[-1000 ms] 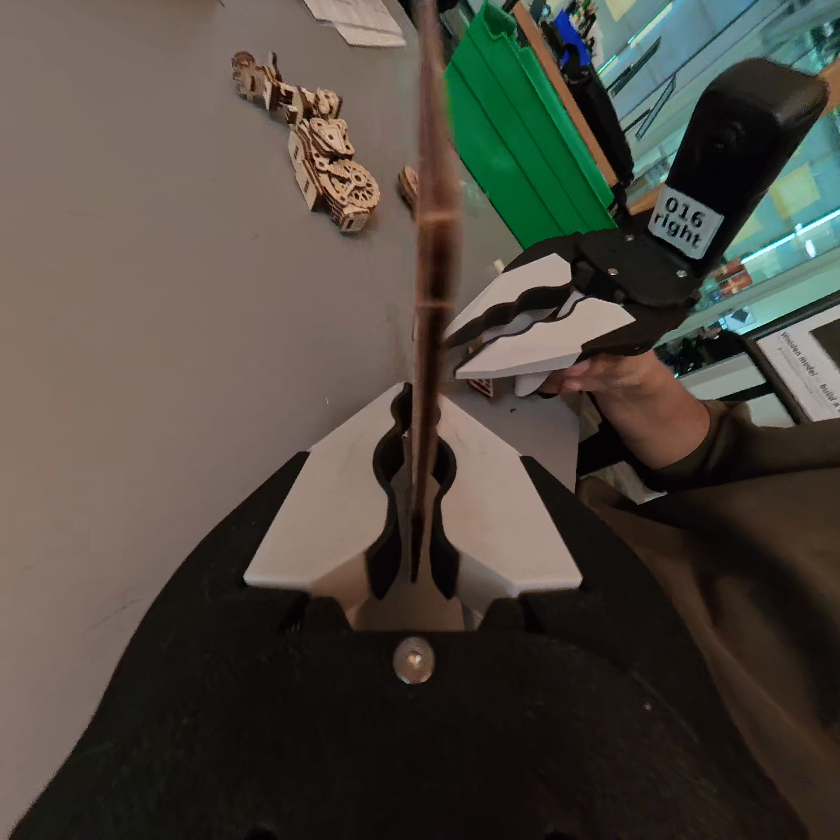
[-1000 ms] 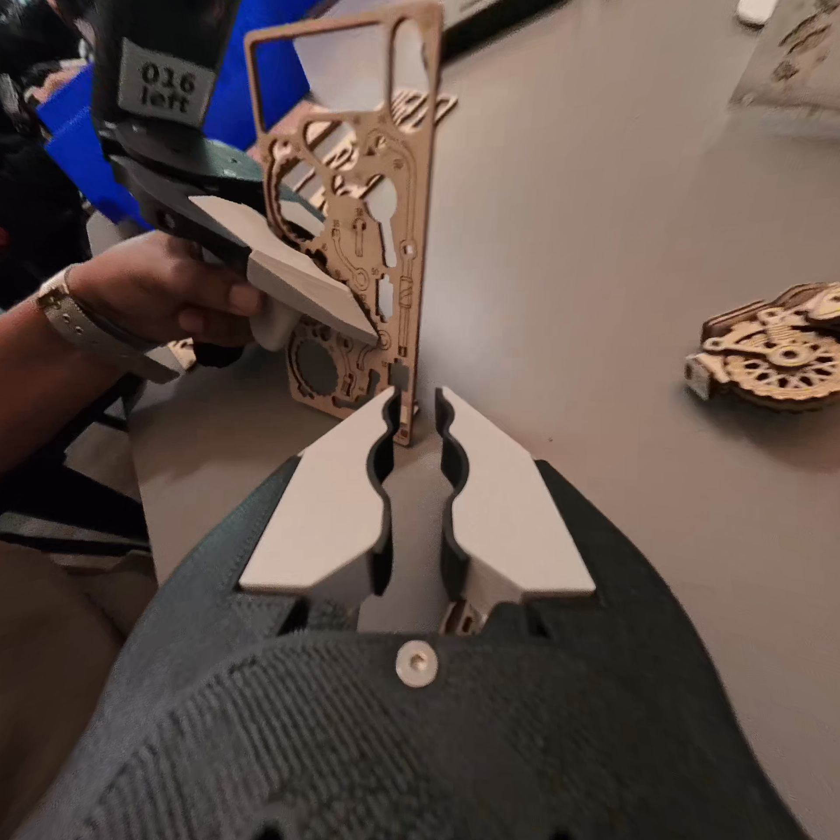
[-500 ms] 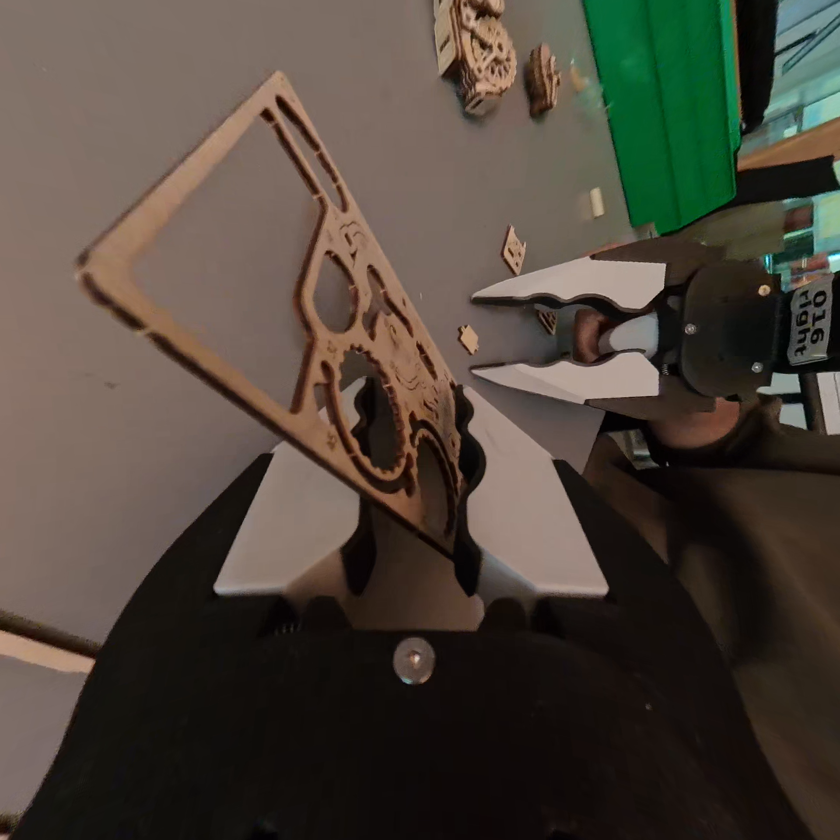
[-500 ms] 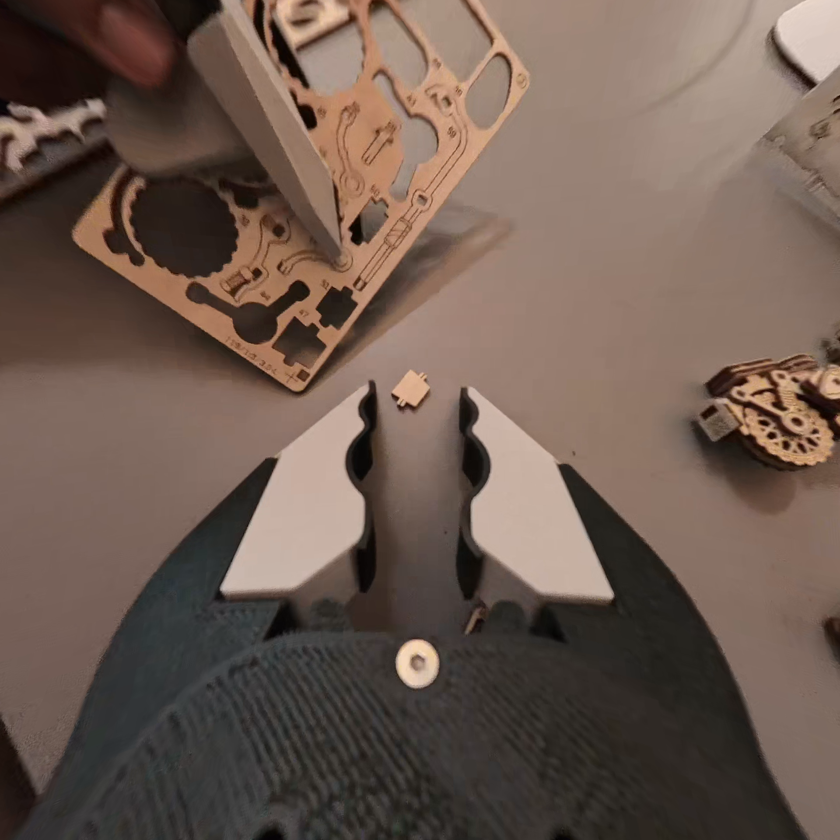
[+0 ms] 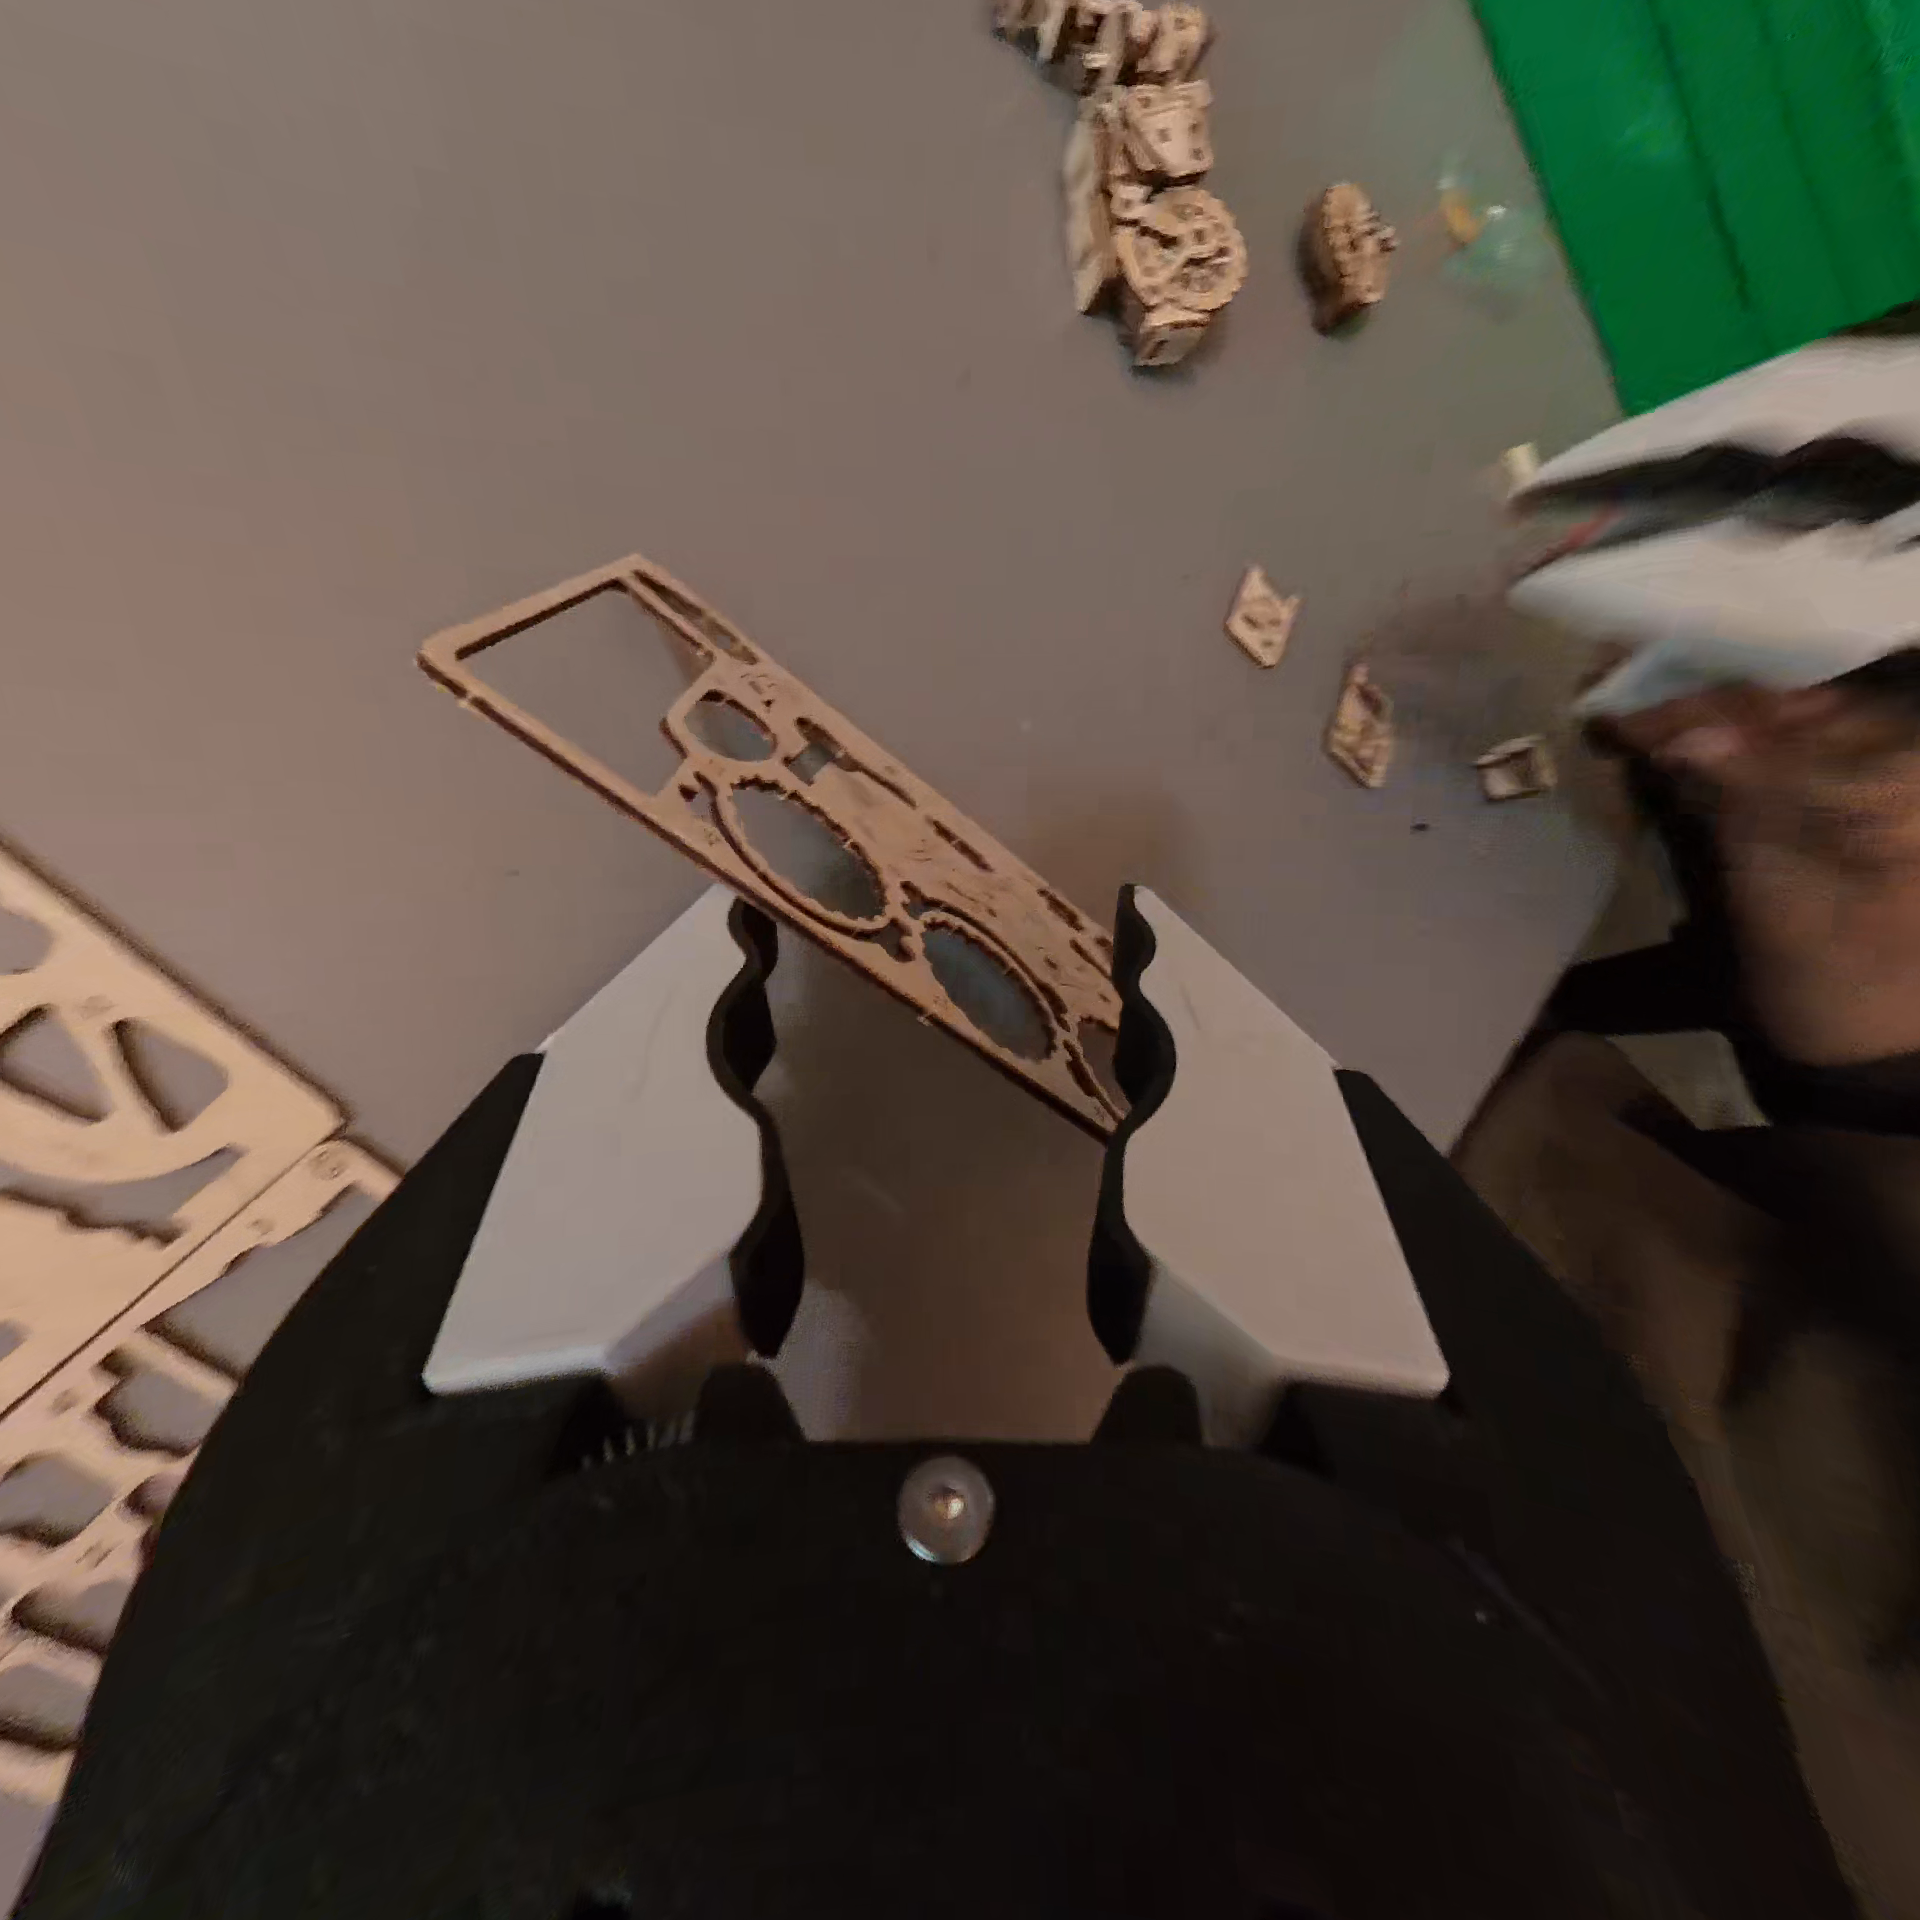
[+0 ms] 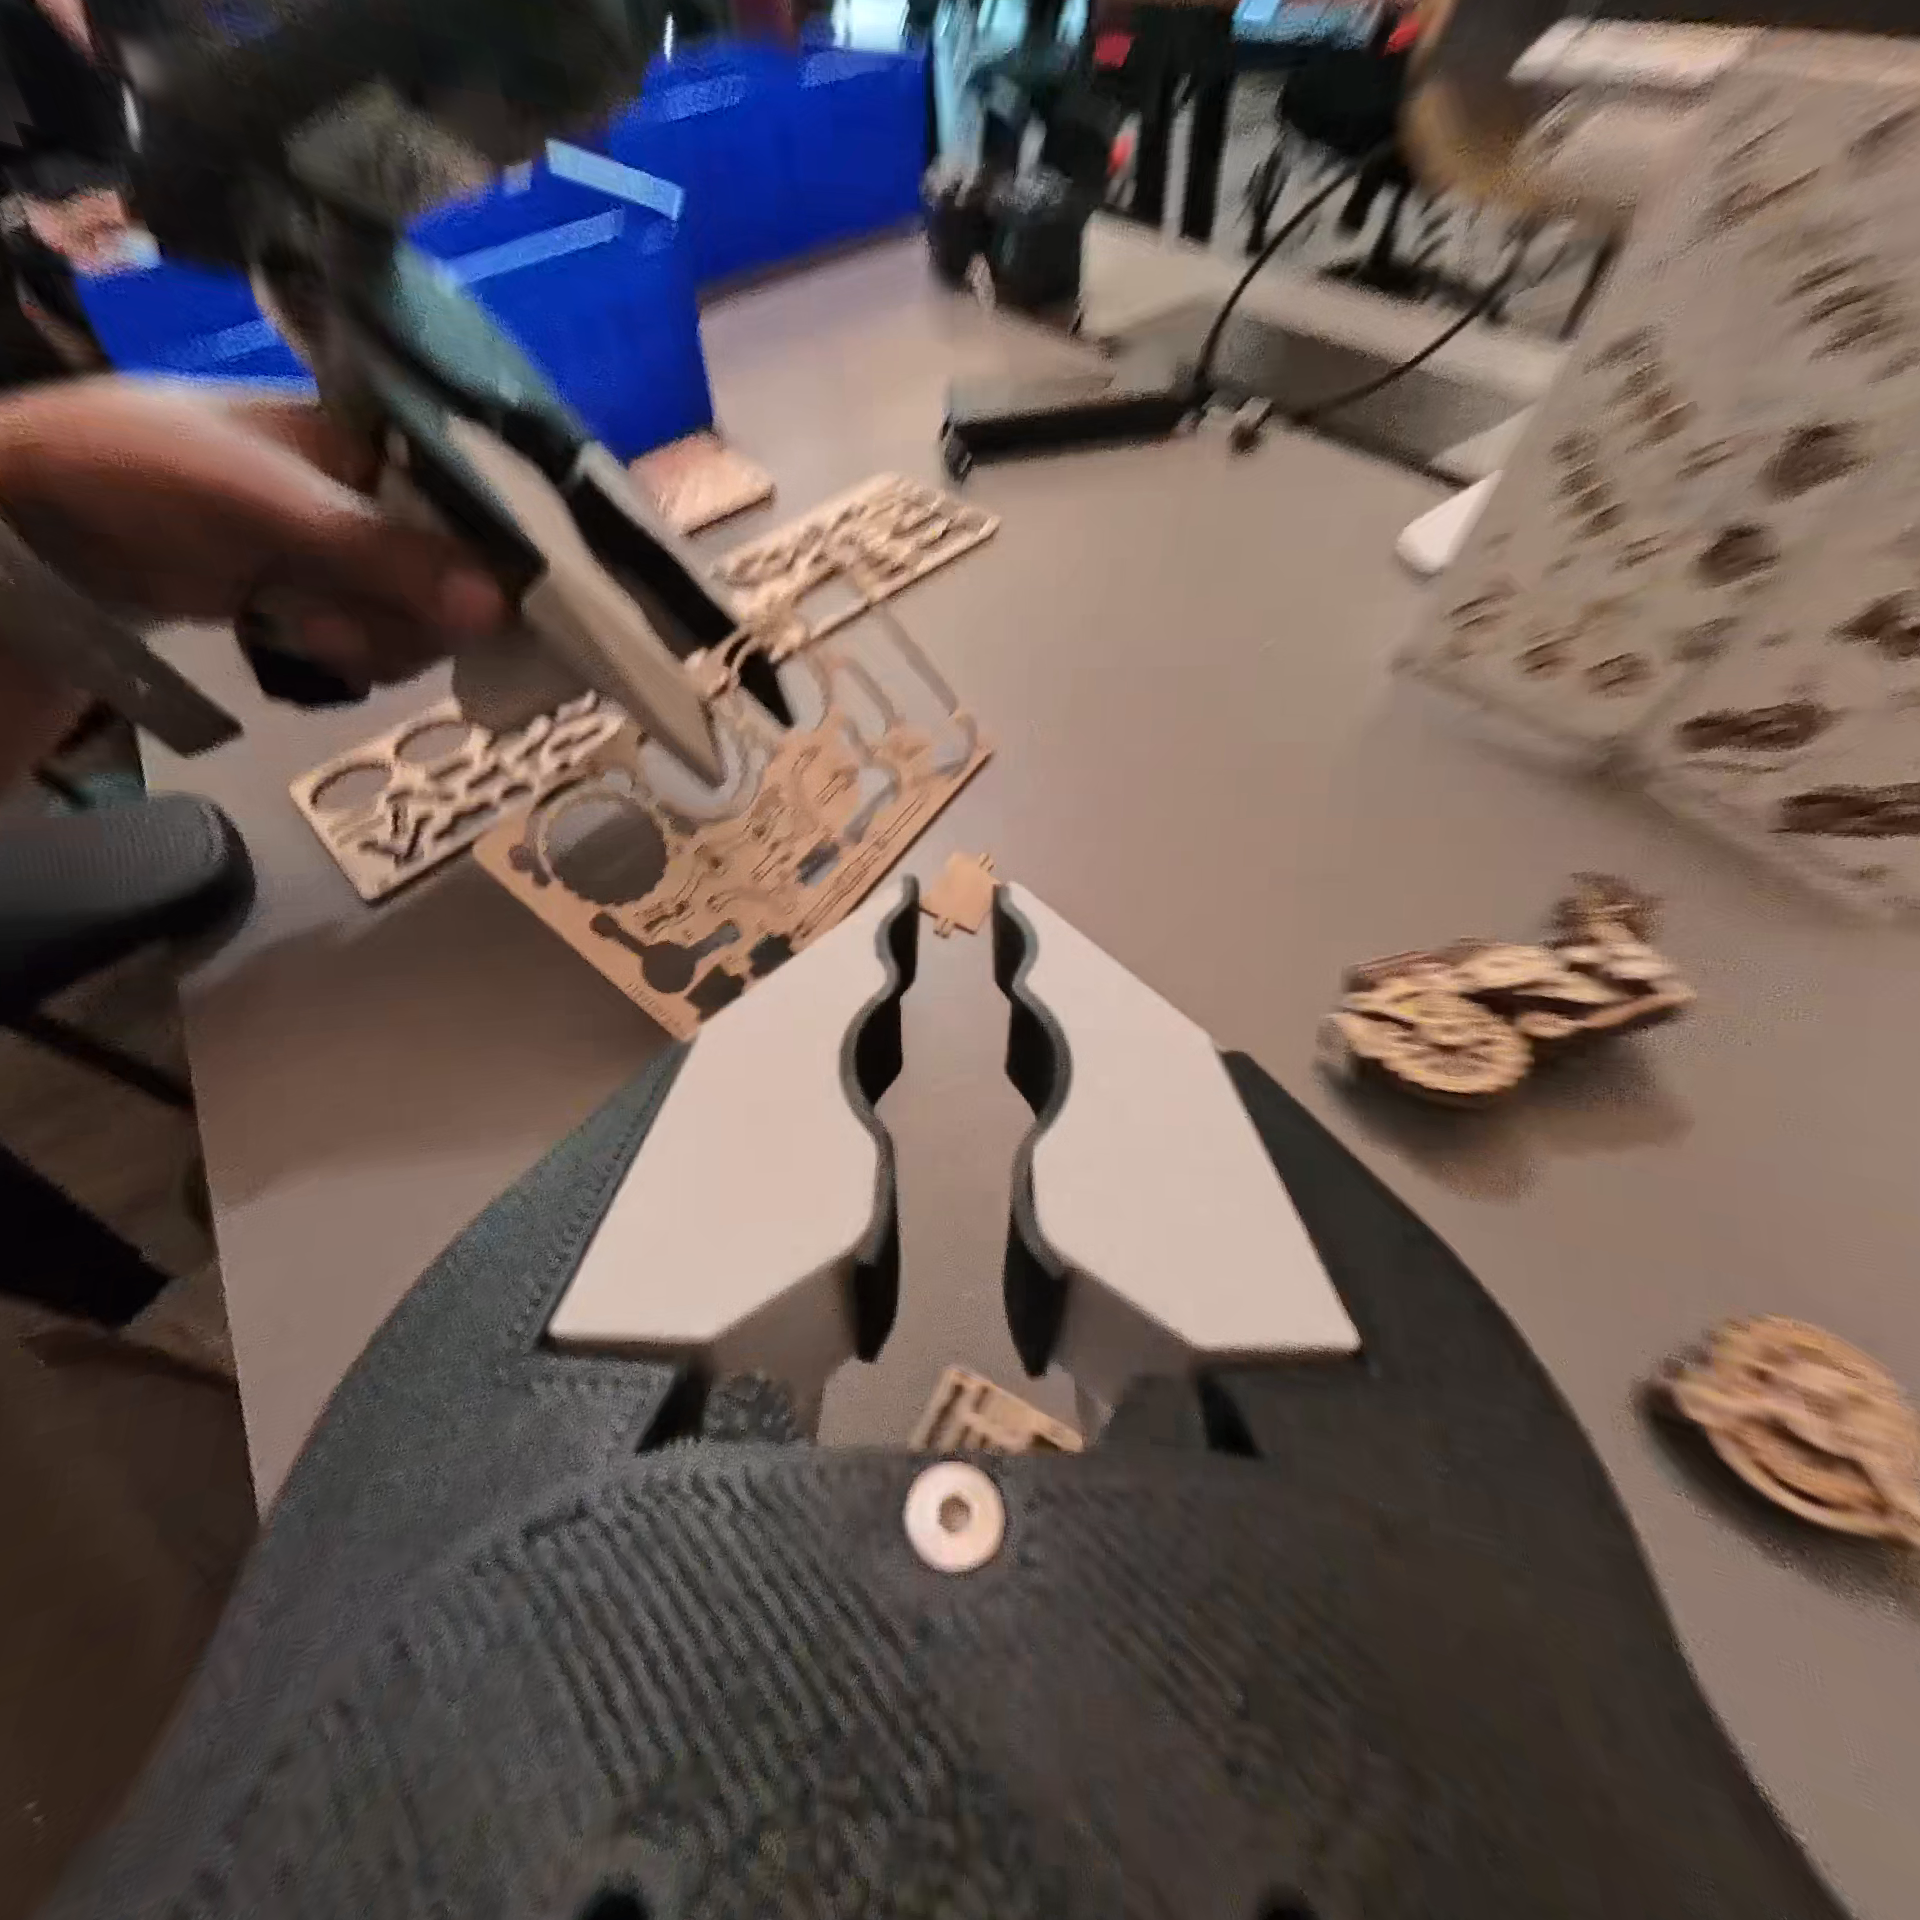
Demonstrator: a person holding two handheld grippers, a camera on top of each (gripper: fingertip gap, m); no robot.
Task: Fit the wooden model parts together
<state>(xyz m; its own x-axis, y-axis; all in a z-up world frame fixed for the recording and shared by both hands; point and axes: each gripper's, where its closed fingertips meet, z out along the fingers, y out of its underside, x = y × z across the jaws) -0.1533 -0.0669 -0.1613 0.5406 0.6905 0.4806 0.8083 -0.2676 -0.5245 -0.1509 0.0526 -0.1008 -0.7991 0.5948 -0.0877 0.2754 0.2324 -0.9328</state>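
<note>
A thin wooden parts sheet (image 5: 935,842) with cut-out holes lies tilted on the grey table, one corner against my left gripper's right finger. My left gripper (image 5: 935,904) is open wide and holds nothing. In the right wrist view it (image 6: 748,743) hovers just over the sheet (image 6: 790,831). My right gripper (image 6: 958,888) is shut on a small flat wooden piece (image 6: 961,896) at its fingertips. In the left wrist view it (image 5: 1538,551) is blurred at the right edge. A partly built wooden model (image 5: 1164,239) lies farther back and shows in the right wrist view (image 6: 1486,997).
More parts sheets (image 5: 104,1091) lie at the left, also in the right wrist view (image 6: 447,769). Small loose parts (image 5: 1361,722) lie near the right gripper. A round wooden sub-assembly (image 6: 1797,1423), a green bin (image 5: 1714,156), blue bins (image 6: 623,239) and a printed paper (image 6: 1714,468) surround the work area.
My left gripper has opened and let go of the sheet, which has dropped toward the table. My right gripper has closed on the small piece that lay before its tips.
</note>
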